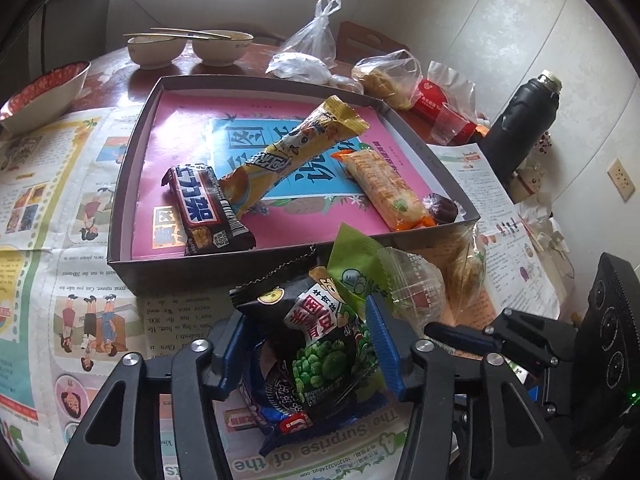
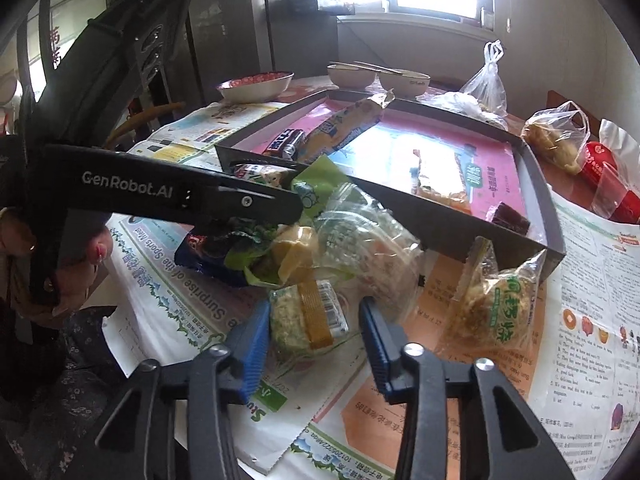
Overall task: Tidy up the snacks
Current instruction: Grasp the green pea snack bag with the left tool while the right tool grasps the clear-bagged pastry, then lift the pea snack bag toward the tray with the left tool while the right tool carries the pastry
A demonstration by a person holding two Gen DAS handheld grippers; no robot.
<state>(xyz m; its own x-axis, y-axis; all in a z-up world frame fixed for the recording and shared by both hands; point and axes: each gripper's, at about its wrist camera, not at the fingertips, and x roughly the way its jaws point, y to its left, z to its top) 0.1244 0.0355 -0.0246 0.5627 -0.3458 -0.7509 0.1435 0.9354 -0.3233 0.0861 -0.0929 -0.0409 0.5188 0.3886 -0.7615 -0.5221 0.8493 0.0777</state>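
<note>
A grey cardboard box [image 1: 132, 276] with a pink sheet inside holds a black chocolate bar [image 1: 206, 210], a long yellow snack pack [image 1: 288, 160], an orange-ended wafer pack [image 1: 388, 190] and a dark candy [image 1: 442, 208]. In front of it lies a pile of loose snacks. My left gripper [image 1: 304, 350] is open, its jaws around a black green-pea packet [image 1: 328, 344] lying on a blue Oreo pack [image 1: 264, 396]. My right gripper [image 2: 312, 344] is open around a clear-wrapped rice cracker [image 2: 308, 320]. A clear bag with green print [image 2: 500, 312] lies to its right.
Newspaper [image 1: 52, 240] covers the table. Two pale bowls with chopsticks [image 1: 188, 46] and a red-rimmed bowl [image 1: 44, 92] stand behind the box. Plastic bags [image 1: 316, 44], a red packet [image 1: 436, 104], a clear cup [image 1: 450, 122] and a black flask [image 1: 520, 120] sit at the right.
</note>
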